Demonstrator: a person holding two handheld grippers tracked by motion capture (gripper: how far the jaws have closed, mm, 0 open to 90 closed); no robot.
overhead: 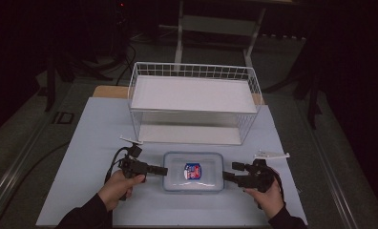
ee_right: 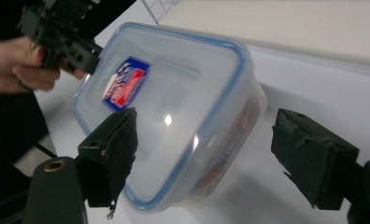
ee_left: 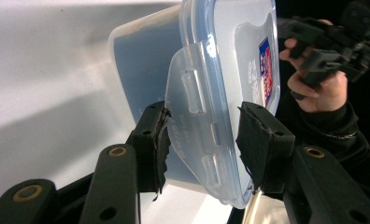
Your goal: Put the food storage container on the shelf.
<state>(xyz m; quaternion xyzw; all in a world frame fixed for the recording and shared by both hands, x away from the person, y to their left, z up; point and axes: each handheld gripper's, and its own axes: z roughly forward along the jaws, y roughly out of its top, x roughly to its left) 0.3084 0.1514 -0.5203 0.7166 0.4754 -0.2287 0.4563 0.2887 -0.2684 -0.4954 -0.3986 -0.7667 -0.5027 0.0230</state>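
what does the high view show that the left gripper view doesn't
High view alone: the white wire rack behind the clear lidded container, and both grippers at the container's two ends. Left gripper view alone: the left gripper clamped on the lid's side latch flap. Shared: the container, its blue-and-red label, and the right gripper, jaws open.

Dim lab, padded table (overhead: 96, 143), floor cables (overhead: 125, 62)

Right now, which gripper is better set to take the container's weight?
Left. The left gripper is clamped on the container's side flap, while the right gripper is open around the opposite end.
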